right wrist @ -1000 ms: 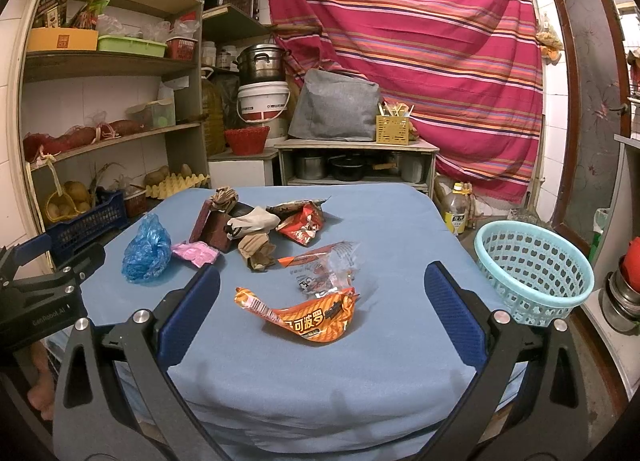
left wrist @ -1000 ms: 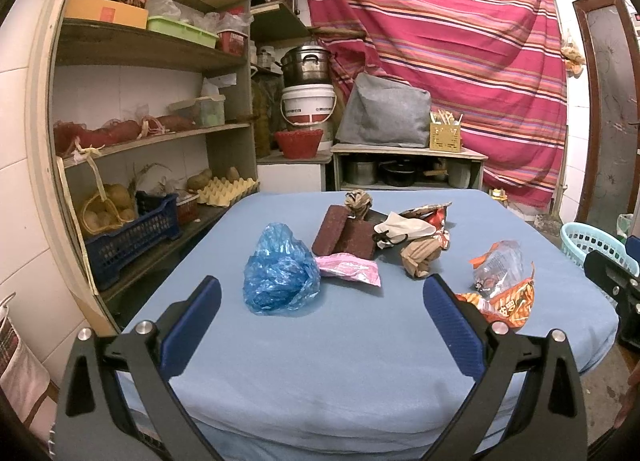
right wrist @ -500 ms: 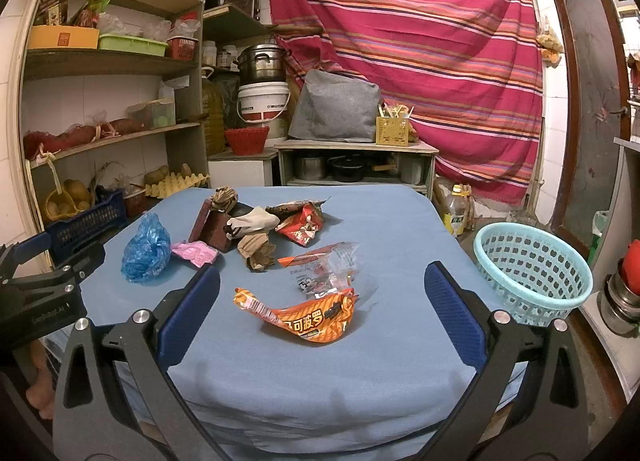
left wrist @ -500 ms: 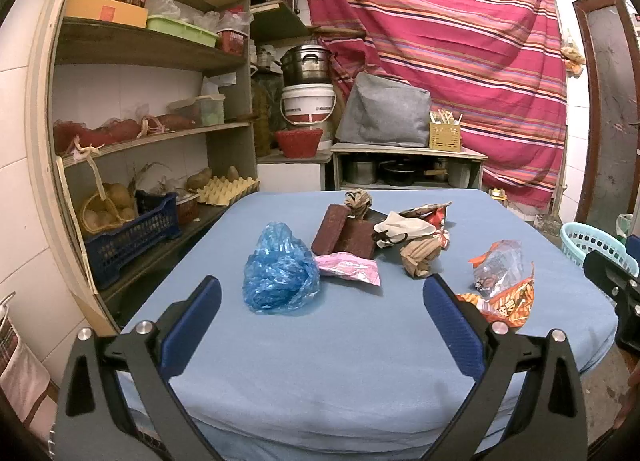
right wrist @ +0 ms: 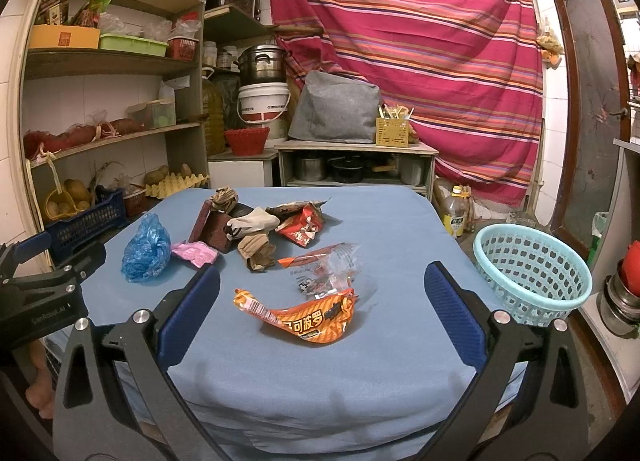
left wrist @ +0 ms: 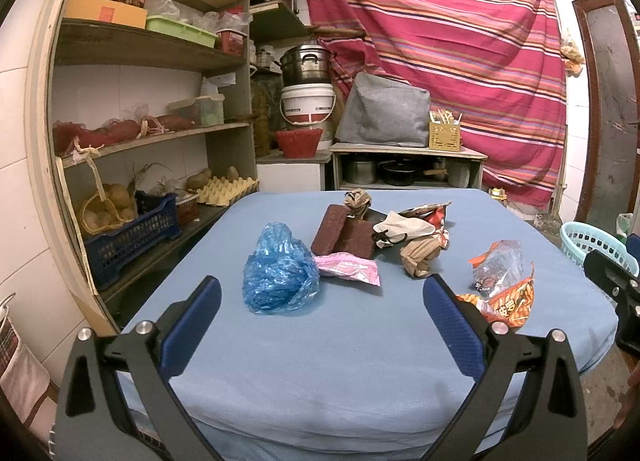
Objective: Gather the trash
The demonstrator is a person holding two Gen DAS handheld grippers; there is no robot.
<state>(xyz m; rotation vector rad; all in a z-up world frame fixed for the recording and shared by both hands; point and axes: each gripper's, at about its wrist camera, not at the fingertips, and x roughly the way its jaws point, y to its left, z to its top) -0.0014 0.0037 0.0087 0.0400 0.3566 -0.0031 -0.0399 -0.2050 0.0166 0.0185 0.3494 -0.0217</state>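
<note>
Trash count on the desk point(right wrist: 384, 229), blue cloth over it: one blue plastic bag point(left wrist: 280, 271), one pink wrapper point(left wrist: 348, 269), two brown blocks point(left wrist: 344, 233), two crumpled brown paper wads point(left wrist: 418, 257), one white crumpled piece point(left wrist: 400, 227), one red snack packet point(right wrist: 302, 227), one clear wrapper point(right wrist: 328, 267), one orange snack bag point(right wrist: 308, 313).

One light-blue mesh basket point(right wrist: 532, 273) sits off the desk edge, to the right of the right gripper point(right wrist: 320, 317). Shelving on the left, striped cloth behind.

Right gripper: jaws wide apart, holding nothing, orange snack bag straight ahead between the fingers, nothing in the way.

Left gripper point(left wrist: 320, 325): jaws wide apart, holding nothing, blue plastic bag just ahead, slightly left of centre.
</note>
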